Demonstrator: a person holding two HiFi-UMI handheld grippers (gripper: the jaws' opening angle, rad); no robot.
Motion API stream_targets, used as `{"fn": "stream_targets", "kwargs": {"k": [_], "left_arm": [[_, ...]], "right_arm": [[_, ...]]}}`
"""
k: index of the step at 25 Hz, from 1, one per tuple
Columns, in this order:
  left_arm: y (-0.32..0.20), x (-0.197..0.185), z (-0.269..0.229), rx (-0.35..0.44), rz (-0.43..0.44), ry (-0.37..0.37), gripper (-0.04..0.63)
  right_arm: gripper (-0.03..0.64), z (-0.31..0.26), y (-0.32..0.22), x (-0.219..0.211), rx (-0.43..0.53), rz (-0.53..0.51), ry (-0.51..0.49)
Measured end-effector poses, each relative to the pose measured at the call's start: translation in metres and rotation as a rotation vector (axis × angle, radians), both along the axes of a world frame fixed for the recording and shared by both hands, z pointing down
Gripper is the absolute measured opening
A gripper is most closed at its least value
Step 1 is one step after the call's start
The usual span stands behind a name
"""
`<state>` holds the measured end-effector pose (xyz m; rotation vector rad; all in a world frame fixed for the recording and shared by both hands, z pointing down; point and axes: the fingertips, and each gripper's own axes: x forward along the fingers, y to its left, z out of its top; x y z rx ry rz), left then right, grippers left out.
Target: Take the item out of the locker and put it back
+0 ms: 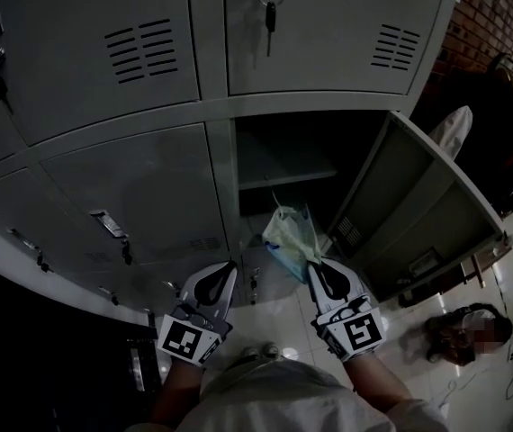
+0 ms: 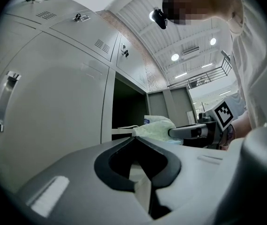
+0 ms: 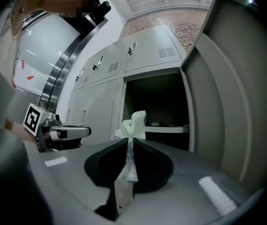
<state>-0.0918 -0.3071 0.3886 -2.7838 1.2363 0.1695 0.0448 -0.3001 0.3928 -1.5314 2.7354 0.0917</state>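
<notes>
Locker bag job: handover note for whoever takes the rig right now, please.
Right tongs: shut on a fold of the plastic bag.
Left tongs: shut, empty, beside the right one.
Bag: in the air just in front of the open locker compartment. Its door stands wide open on the right.
Done: bag looks taken out.
Left: carry it back in onto the shelf, release, withdraw.

Pale shells with black hollows are being shown on the left gripper (image 1: 230, 266) and right gripper (image 1: 311, 268) (a black-and-white marker cube (image 1: 187, 340) behind each); a light top (image 1: 265, 400) is being worn.
</notes>
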Motion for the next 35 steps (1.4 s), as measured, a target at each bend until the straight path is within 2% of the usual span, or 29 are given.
{"fn": "stream_targets", "kwargs": {"k": [4,13,20,25,29,35], "left_arm": [[0.028,0.007,0.012,-0.027,0.044,-0.022,-0.002],[0.114,0.03,0.007,0.021,0.019,-0.016,-0.002],[0.209,0.068,0.03,-0.05,0.006,-0.01,-0.002],[0.257,0.09,0.034,-0.066,0.014,-0.013,-0.002],[0.276,0.087,0.025,-0.042,-0.004,-0.007,-0.002],[0.284,0.069,0.018,-0.043,-0.027,-0.012,-0.002]], "right_arm": [[0.02,0.002,0.023,-0.003,0.006,0.013,0.006],[0.02,0.002,0.109,0.017,0.022,-0.009,-0.015],[0.02,0.005,0.199,0.038,-0.004,-0.082,-0.029],[0.02,0.011,0.249,0.058,-0.046,-0.088,-0.047],[0.02,0.01,0.267,0.058,-0.029,-0.094,-0.021],[0.02,0.007,0.274,0.048,-0.024,-0.094,-0.035]]}}
